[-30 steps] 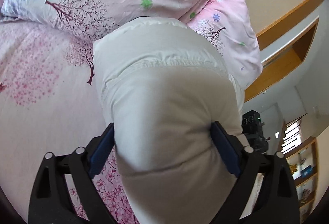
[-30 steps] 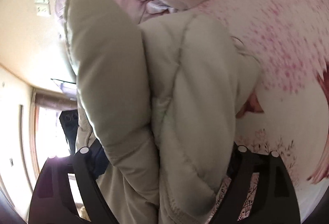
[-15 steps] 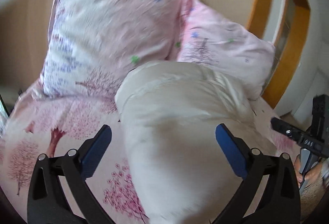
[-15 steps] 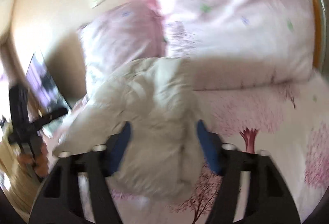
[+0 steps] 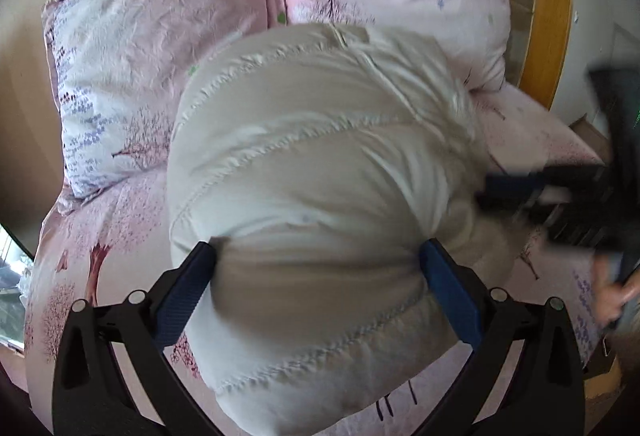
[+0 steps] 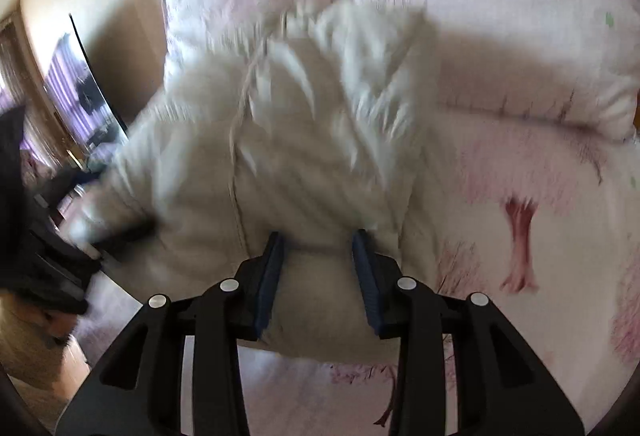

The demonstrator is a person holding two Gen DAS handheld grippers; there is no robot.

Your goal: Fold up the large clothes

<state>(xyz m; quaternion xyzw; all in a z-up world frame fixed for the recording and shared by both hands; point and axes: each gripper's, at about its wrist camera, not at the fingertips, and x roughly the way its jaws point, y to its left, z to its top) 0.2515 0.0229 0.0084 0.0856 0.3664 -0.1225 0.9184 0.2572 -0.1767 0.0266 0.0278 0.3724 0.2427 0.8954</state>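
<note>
Left gripper [image 5: 318, 268] is standing wide, its blue pads pressing both sides of the white jacket [image 5: 320, 163], which is bulging between them and lying on the pink bed [image 5: 100, 236] below two pillows [image 5: 160, 23]. Right gripper [image 6: 318, 256] is narrowed, pinching a fold of the jacket's [image 6: 300, 123] near edge; the bundle is spreading ahead toward the pillows [image 6: 500, 15], blurred.

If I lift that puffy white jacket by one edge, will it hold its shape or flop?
The white jacket would probably flop: it bulges softly around the left gripper. Its puffed quilting suggests it is light for its bulk. The smooth shell may slip, so the right gripper bunching fabric seems wise.
</note>
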